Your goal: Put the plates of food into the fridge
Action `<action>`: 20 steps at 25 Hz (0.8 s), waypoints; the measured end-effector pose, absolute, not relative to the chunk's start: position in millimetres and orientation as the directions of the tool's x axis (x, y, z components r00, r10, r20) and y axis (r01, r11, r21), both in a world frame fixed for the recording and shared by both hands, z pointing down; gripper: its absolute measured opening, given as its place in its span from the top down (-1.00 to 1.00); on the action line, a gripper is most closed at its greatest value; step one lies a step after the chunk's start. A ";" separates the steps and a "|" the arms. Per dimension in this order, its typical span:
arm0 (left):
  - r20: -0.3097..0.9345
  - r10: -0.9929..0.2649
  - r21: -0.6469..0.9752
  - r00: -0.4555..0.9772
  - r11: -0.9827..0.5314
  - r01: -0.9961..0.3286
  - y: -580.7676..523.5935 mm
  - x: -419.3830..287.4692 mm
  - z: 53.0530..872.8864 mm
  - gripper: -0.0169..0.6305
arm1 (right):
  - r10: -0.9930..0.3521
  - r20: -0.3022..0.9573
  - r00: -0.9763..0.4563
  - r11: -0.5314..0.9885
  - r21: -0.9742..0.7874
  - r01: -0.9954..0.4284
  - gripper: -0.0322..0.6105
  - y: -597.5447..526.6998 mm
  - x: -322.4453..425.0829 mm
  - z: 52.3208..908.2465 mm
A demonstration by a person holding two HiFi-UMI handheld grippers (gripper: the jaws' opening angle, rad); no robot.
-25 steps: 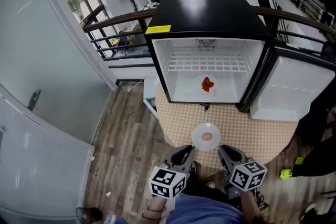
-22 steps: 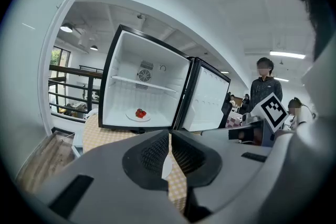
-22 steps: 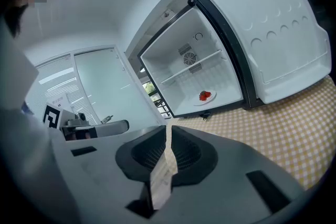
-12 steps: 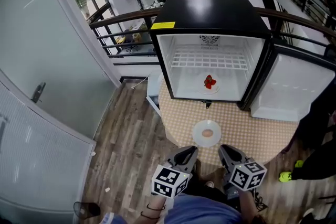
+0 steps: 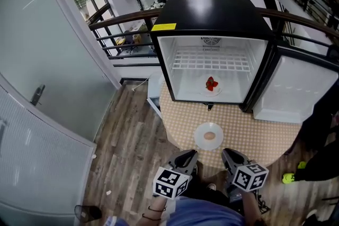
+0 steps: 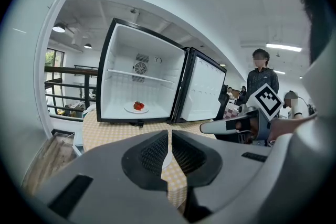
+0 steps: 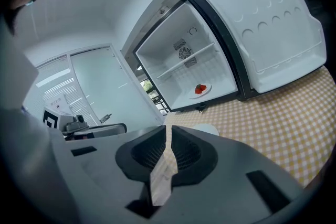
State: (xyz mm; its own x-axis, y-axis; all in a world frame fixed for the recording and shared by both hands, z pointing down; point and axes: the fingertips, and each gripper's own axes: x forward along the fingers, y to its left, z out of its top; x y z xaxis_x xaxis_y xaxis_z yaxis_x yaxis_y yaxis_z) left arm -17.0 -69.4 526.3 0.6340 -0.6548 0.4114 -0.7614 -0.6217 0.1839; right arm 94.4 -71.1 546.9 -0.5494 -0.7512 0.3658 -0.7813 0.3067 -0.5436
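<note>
Just beyond the fingers, the round white plate waits untouched; left gripper has just closed, right gripper likewise together, empty.

No wording is legible anywhere. The yellow label on the top front edge of the fridge is too small to read, and the square markers carry only black-and-white patterns

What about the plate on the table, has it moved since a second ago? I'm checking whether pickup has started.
No. The plate lies just as far from the fridge front as before; only the camera shifted.
</note>
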 end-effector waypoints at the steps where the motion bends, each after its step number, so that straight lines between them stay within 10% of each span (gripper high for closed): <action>1: 0.419 -0.651 0.181 0.633 -0.623 -0.761 -73.1 -18.5 532.9 0.87 | -0.746 0.379 -0.547 0.308 -0.532 -0.789 0.77 -73.9 95.0 552.1; 20: 0.708 -0.390 0.253 0.589 -0.639 -0.726 -153.1 -26.5 683.9 0.82 | -0.607 0.617 -0.502 0.139 -0.539 -0.831 0.67 -141.6 121.0 690.6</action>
